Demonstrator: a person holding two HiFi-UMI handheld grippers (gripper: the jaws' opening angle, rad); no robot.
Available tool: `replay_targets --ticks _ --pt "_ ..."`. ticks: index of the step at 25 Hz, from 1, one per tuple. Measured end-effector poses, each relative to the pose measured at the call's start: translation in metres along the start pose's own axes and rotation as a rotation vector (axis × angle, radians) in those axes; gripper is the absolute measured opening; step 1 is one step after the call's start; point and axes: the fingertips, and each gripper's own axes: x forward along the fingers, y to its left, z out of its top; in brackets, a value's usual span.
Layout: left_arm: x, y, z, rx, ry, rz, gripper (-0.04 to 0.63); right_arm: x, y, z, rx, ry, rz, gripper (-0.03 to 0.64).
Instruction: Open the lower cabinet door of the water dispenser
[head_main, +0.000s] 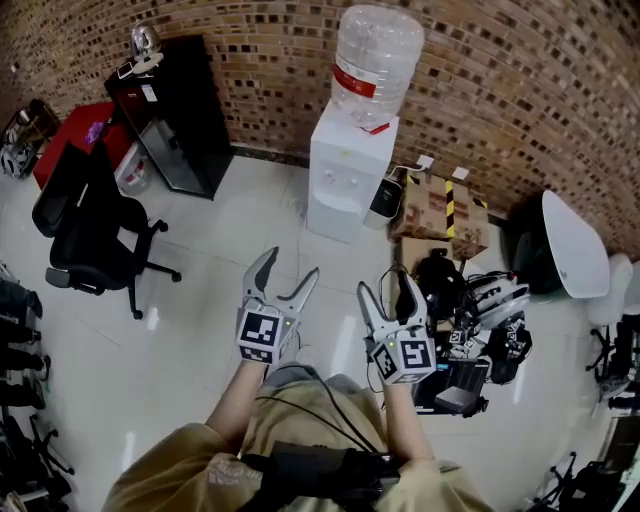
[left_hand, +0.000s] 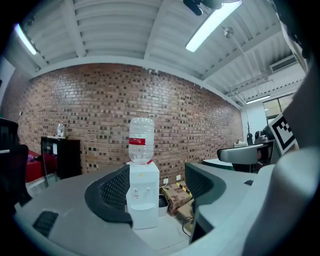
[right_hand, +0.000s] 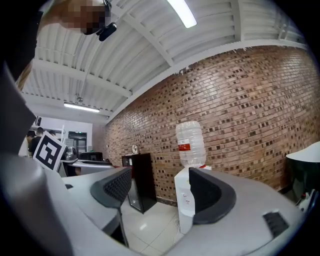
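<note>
A white water dispenser (head_main: 349, 172) with a clear bottle (head_main: 373, 62) on top stands against the brick wall; its lower cabinet door (head_main: 336, 218) looks closed. My left gripper (head_main: 284, 283) is held out over the floor well short of it, open, nothing between its fingers. My right gripper (head_main: 392, 299) is beside it, also open and empty. In the left gripper view the dispenser (left_hand: 143, 199) shows between the jaws, far off. The right gripper view has the dispenser (right_hand: 185, 205) partly behind the right jaw.
A black cabinet (head_main: 178, 115) stands left of the dispenser, with an office chair (head_main: 92, 230) in front of it. Cardboard boxes (head_main: 442, 210) and a heap of cables and gear (head_main: 470, 320) lie to the right. White tiled floor (head_main: 230, 235) stretches between me and the dispenser.
</note>
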Motion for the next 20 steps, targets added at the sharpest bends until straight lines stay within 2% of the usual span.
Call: replay_targets --ticks 6,14,17,20 --pt "0.041 0.036 -0.028 -0.043 0.024 0.015 0.331 0.04 -0.03 -0.032 -0.012 0.043 -0.01 0.377" --pt "0.11 0.049 -0.076 -0.047 0.087 0.014 0.331 0.098 -0.087 -0.085 -0.034 0.096 0.026 0.377" --pt "0.146 0.054 -0.105 -0.049 0.084 0.021 0.331 0.127 -0.119 -0.13 -0.044 0.125 0.041 0.377" --pt "0.188 0.062 -0.151 -0.037 0.092 0.019 0.331 0.156 -0.162 -0.197 -0.03 0.175 0.029 0.377"
